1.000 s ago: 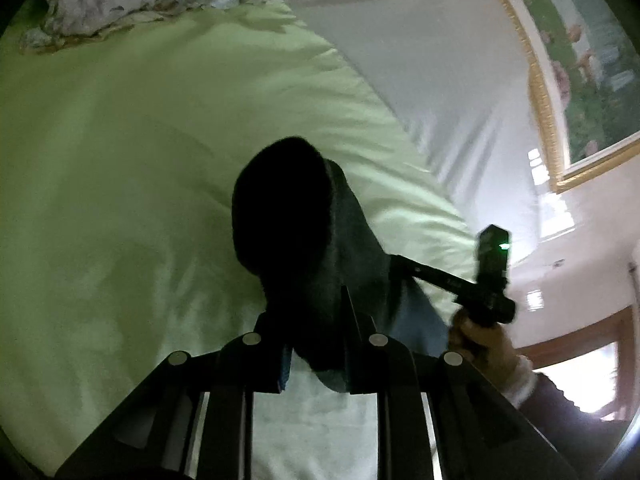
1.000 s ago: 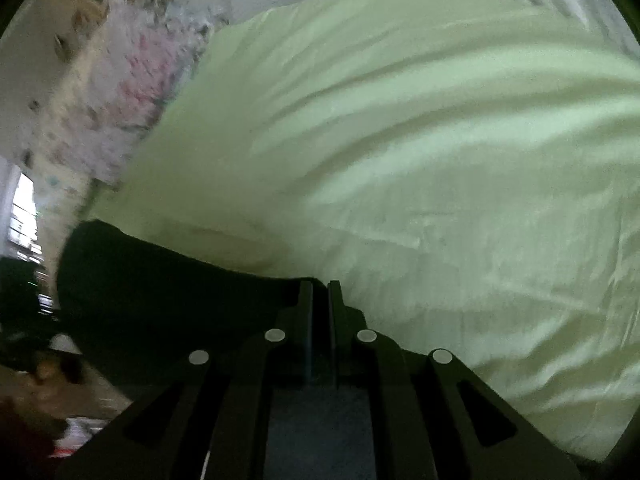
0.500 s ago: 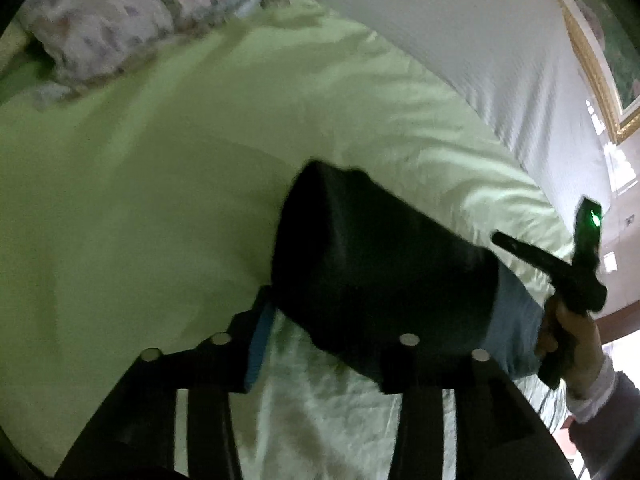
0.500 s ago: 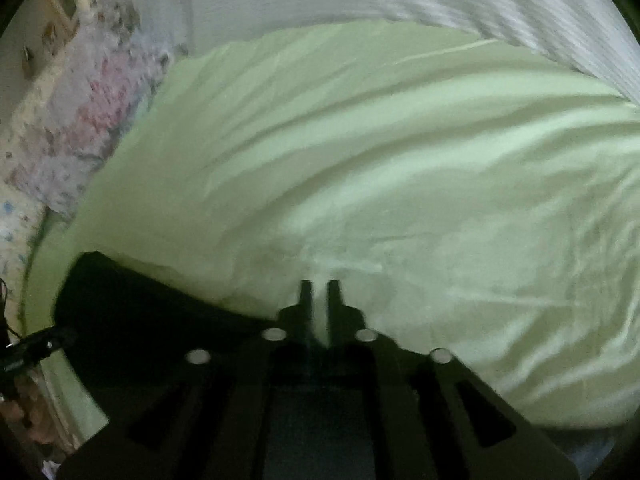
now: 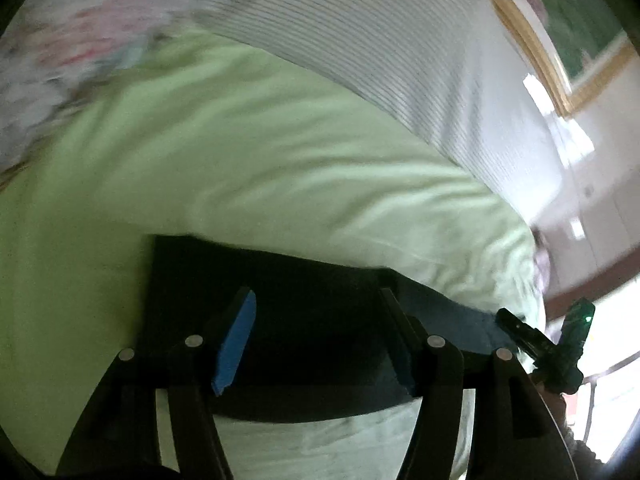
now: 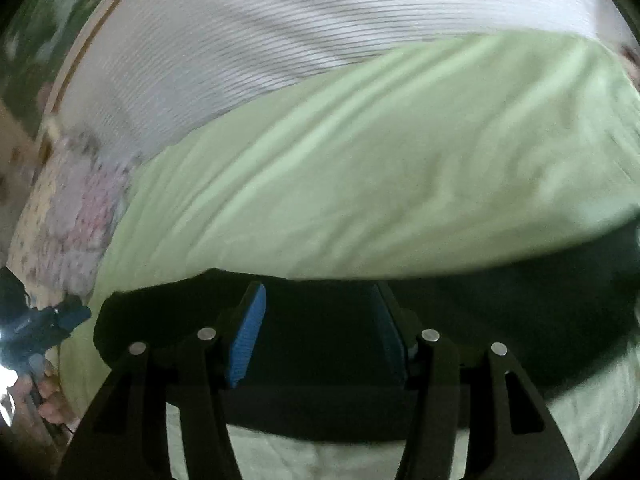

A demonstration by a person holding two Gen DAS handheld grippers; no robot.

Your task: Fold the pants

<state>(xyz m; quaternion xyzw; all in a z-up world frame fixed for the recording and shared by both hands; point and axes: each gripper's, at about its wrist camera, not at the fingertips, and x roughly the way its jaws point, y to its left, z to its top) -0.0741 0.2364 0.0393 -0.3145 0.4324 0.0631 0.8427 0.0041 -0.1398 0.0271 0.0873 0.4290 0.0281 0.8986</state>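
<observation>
Opening, the left gripper (image 5: 316, 336) and right gripper (image 6: 316, 332) held nothing; the folded black pants (image 5: 304, 300) lay on the green bedsheet (image 5: 240, 160) directly beneath both, long axis running crosswise from one gripper toward the other, neither nearer.

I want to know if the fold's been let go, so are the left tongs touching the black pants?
Apart. In the left wrist view the left tongs are opening, pads clear of the black pants lying flat below.
</observation>
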